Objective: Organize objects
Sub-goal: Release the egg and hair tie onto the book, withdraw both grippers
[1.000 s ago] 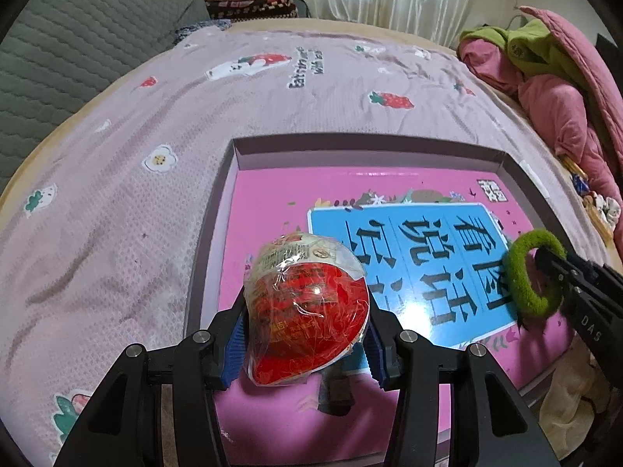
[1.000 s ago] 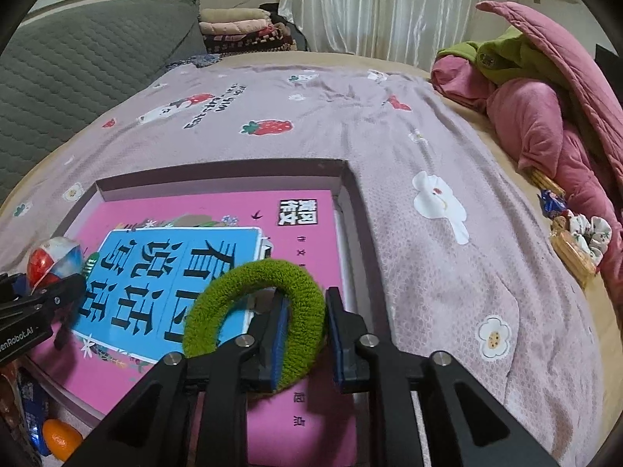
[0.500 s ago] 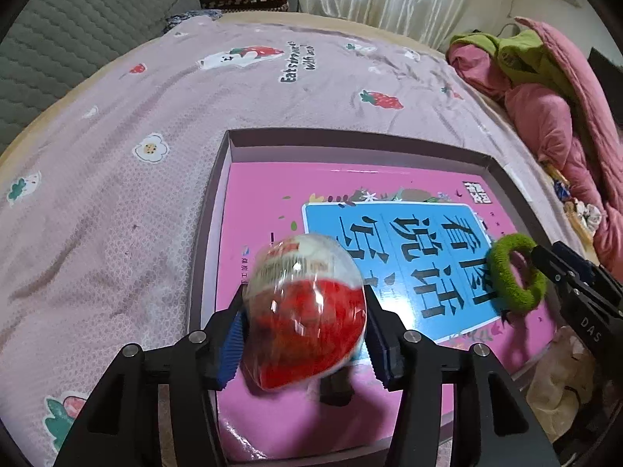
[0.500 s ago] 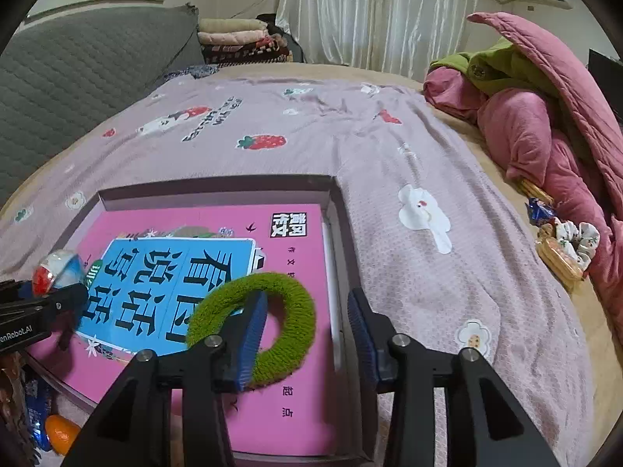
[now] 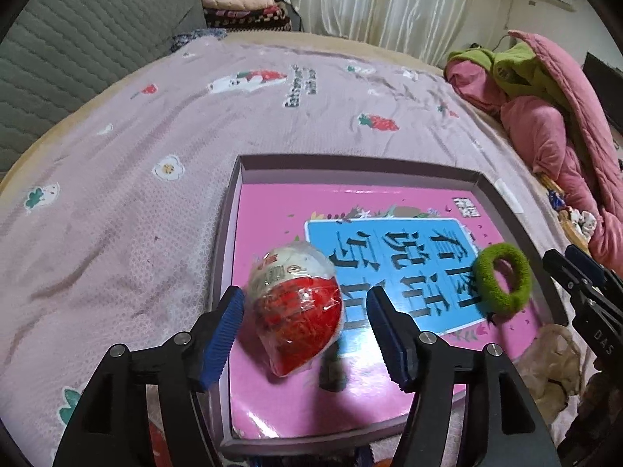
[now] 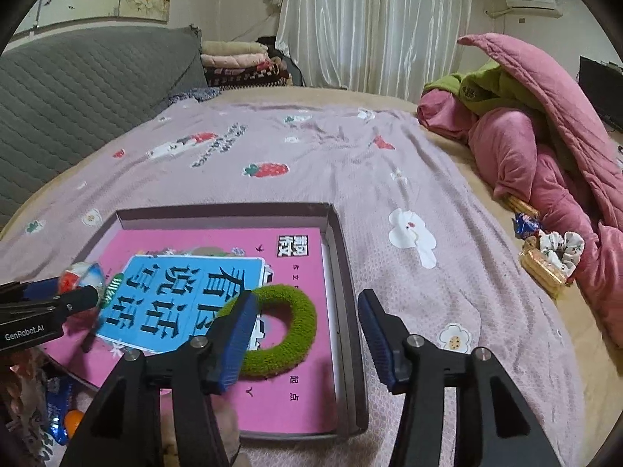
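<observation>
Both jaws were opening. Left gripper [image 5: 305, 332] spread round wrapped egg [image 5: 298, 311], pads off it; right gripper [image 6: 307, 336] clear of green scrunchie [image 6: 286, 336]. Both lay on pink book [image 5: 272, 218] in box [image 5: 350, 163].

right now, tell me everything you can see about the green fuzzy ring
The green fuzzy ring is a closed loop of plush, terry-like fabric, likely a hair tie, moss green with an open centre. It lies flat on the pink book cover inside the shallow box, near the box's right wall, partly over the blue title panel. The right hand-held gripper is opening; its left pad overlaps the ring's edge in view, with no visible squeeze.
</observation>
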{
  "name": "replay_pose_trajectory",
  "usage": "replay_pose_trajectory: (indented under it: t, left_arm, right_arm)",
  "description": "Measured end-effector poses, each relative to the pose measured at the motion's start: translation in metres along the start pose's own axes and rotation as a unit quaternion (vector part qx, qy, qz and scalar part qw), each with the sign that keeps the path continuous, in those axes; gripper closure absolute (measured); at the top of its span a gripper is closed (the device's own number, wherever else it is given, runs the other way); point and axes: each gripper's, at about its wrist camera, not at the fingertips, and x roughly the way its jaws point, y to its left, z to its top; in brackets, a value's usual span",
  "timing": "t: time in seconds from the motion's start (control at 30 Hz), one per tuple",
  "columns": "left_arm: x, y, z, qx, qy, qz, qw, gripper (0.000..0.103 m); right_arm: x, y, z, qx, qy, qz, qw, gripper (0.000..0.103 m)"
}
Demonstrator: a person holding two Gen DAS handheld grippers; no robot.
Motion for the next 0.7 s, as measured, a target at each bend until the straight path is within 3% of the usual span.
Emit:
replay_pose_trajectory:
  t: [0.27, 0.43, 0.7]
  left_arm:
    - [-0.034, -0.006, -0.007, 0.005, -0.047, 0.002, 0.9989, 0.033]
    - [-0.051, -0.004, -0.013, -0.007, -0.059, -0.012, 0.9982, 0.033]
    - [-0.076, -0.008, -0.026, 0.000, -0.082, -0.009, 0.9966, 0.032]
  right_arm:
    - [-0.024, 0.001, 0.000, 0.000, -0.029, 0.007, 1.000, 0.048]
    - [-0.043, 0.003, 0.000, -0.003, -0.057, 0.019, 0.998, 0.042]
    - [-0.071, 0.012, -0.005, -0.028, -0.086, 0.033, 0.995, 0.040]
